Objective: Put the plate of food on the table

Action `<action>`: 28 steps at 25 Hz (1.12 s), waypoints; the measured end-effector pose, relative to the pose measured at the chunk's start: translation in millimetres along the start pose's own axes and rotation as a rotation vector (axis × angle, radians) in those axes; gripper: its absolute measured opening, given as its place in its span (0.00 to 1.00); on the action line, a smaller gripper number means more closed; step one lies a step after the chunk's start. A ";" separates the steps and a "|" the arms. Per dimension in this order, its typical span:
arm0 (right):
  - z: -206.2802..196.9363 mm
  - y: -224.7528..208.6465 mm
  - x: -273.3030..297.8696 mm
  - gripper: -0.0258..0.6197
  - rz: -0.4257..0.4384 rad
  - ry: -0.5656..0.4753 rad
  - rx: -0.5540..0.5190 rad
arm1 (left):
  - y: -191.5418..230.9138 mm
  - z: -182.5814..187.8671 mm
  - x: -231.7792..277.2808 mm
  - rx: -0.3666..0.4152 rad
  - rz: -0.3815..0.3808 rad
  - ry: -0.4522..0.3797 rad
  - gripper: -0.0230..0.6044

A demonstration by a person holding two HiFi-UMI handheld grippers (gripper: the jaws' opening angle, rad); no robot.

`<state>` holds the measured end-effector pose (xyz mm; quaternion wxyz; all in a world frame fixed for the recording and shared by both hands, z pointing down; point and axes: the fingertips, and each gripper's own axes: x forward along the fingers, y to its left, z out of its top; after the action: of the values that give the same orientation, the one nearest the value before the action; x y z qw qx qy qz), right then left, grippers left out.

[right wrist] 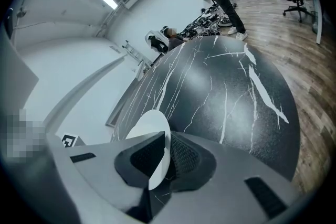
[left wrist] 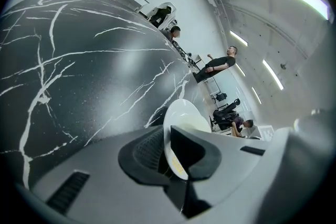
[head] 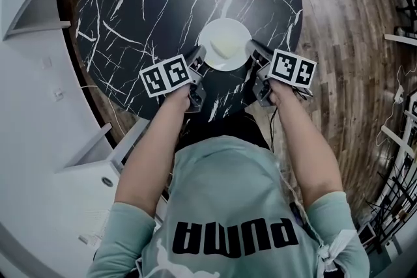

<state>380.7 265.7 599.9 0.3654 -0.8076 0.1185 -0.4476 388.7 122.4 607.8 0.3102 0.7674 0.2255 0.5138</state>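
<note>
White plate (head: 223, 43) is clamped by left gripper (head: 201, 59) and right gripper (head: 253, 49) over the black table (head: 150, 3); gripper views alone show bystanders (left wrist: 220, 63) (maybe 3) beyond.

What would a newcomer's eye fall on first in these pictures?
The white plate stands out, bright against the round black table with white veins, toward the person's side of it. The left gripper and the right gripper each clamp its rim from opposite sides, their square-marker cubes conspicuous just behind.
</note>
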 end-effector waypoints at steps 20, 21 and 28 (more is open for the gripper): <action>-4.5 -16.1 8.2 0.09 -0.057 0.010 -0.017 | 5.2 -6.1 11.9 0.025 0.045 0.010 0.10; -4.1 -16.1 8.5 0.09 -0.058 0.008 -0.017 | 5.3 -5.5 12.2 0.026 0.045 0.008 0.10; -2.4 -14.2 8.7 0.09 -0.077 0.003 -0.074 | 2.1 -4.9 12.0 0.066 0.044 0.001 0.12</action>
<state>381.9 270.0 616.2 0.3173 -0.8240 0.1042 -0.4577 388.6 130.1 618.4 0.2730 0.7819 0.2255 0.5130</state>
